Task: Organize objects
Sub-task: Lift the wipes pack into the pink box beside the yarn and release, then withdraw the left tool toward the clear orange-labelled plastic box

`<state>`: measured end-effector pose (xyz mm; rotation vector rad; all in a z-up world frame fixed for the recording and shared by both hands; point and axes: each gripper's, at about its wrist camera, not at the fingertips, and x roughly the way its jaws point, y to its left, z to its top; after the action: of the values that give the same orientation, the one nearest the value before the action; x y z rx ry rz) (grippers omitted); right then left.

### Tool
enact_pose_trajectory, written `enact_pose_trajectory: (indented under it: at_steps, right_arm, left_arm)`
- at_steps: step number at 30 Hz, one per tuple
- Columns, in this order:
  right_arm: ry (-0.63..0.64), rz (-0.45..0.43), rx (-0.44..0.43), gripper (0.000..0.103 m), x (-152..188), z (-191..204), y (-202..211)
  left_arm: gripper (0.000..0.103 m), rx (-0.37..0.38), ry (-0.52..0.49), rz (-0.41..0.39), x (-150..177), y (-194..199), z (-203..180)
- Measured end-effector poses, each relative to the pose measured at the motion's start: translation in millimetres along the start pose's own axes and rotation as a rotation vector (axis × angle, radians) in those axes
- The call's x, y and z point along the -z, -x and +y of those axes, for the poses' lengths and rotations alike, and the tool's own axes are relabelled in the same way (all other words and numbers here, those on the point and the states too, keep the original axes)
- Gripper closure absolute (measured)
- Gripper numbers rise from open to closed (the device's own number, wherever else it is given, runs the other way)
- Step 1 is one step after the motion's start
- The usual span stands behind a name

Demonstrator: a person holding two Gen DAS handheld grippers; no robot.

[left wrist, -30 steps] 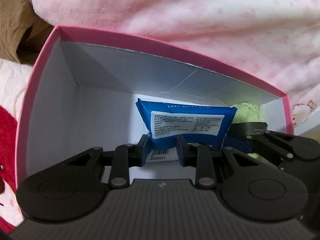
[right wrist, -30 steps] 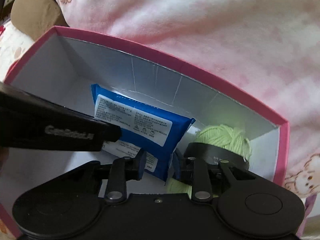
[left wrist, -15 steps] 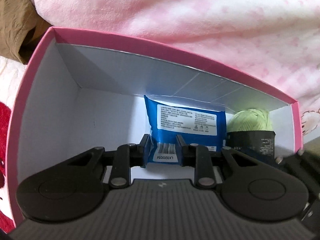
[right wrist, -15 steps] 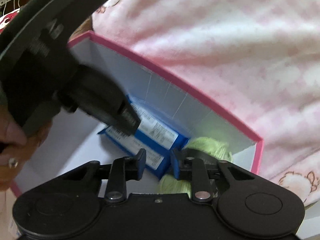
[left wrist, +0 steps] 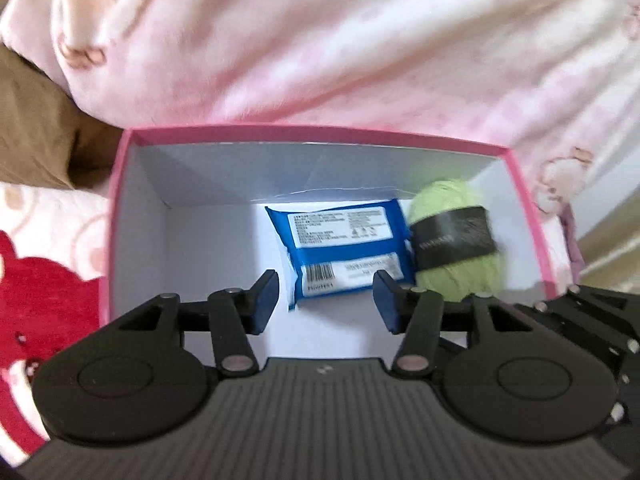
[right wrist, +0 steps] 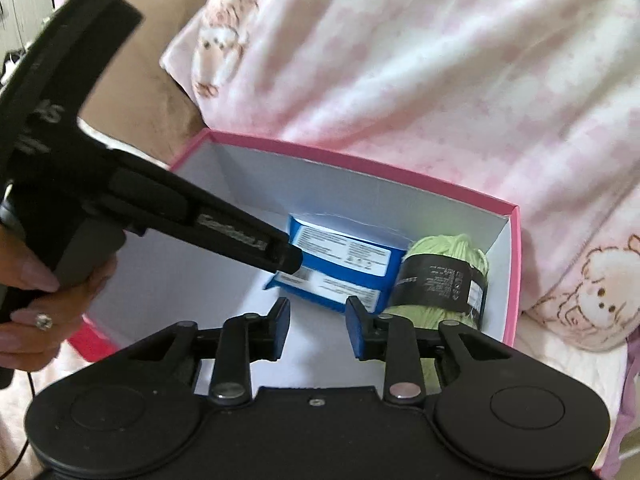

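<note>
Now my left gripper (left wrist: 326, 300) has just been opening, and nothing sits between its fingers: the blue wipes pack (left wrist: 344, 246) it was clamped on half a second ago lies flat on the box floor just ahead of my fingertips, a little right of centre. My right gripper (right wrist: 318, 328) has also just been parting its jaws slightly, and it too is empty, with only bare white floor in the gap between its pads; a second ago it sat closed low over the yarn. Both grippers have lifted back, so the pink box (left wrist: 320, 134) shows whole, with the green yarn ball (left wrist: 456, 236) lying against the pack's right side, beyond my left gripper's right finger, by the box's right wall. I judge both items stowed and released, so this placement looks finished, and the box's left half stays free for whatever comes next. As for writing, the pack carries a white label of small print too fine to read and a barcode strip facing me; the yarn's black band (right wrist: 440, 284) has pale lettering I cannot make out. My left gripper's shell in the right view bears a raised maker's name that is blurred.
</note>
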<state>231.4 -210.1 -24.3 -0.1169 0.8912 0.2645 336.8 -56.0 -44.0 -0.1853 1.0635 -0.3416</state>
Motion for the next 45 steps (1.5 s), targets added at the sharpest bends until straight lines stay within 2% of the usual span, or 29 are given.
enact_pose_trajectory:
  at_steps: [6,9,13,18,21,25,32,38,45]
  right_arm:
    - [-0.037,-0.039,-0.047,0.060,6,16,41]
    - [-0.030,-0.037,-0.049,0.058,-3,30,63]
    - [-0.019,-0.022,-0.068,0.053,-3,38,84]
    - [0.002,-0.006,-0.085,0.047,1,52,113]
    - [0.003,-0.013,-0.099,0.046,3,61,123]
    - [0.004,-0.023,-0.143,0.041,9,73,139]
    - [0.071,0.049,-0.151,0.032,28,103,147]
    - [0.098,0.099,-0.184,0.025,43,123,149]
    - [0.173,0.134,-0.227,0.017,66,151,146]
  left_arm:
    - [0.050,0.040,-0.004,0.054,13,55,1]
    - [0.050,0.054,-0.030,0.060,21,81,-1]
    - [0.049,0.039,-0.084,0.063,32,123,-2]
    - [0.044,0.043,-0.121,0.084,50,159,-4]
    - [0.042,0.033,-0.136,0.067,65,177,-4]
    - [0.042,0.045,-0.140,0.079,88,190,-1]
    - [0.039,0.010,-0.141,0.092,122,213,12]
    - [0.031,0.001,-0.171,0.081,147,236,17]
    - [0.025,-0.026,-0.154,0.088,172,231,26]
